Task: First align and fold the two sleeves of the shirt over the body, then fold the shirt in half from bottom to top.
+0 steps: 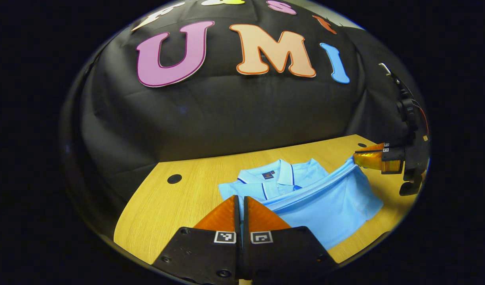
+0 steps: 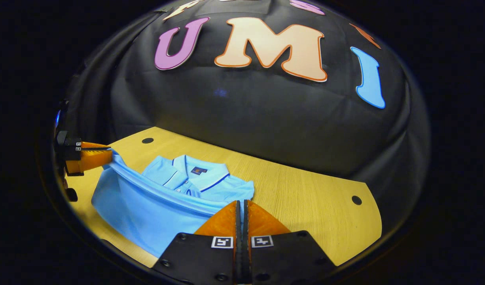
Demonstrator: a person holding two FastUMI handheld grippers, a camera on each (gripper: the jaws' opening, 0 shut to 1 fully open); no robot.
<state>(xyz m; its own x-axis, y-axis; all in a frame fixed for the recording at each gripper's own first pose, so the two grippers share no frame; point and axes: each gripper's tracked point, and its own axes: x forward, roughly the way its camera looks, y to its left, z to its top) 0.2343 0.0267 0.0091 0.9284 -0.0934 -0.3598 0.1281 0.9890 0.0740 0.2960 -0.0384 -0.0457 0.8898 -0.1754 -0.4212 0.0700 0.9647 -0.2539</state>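
A light blue polo shirt lies on the wooden table, collar toward the booth wall. Its bottom hem is lifted off the table and stretched taut between both grippers. My left gripper is shut on one hem corner. The right gripper shows at the far right of the left gripper view, pinching the other corner. In the right gripper view, my right gripper is shut on the hem of the shirt, and the left gripper holds the far corner. The sleeves lie folded over the body.
The table has small round holes near its corners. The black cloth wall rises right behind the table's far edge. Bare wood lies on both sides of the shirt.
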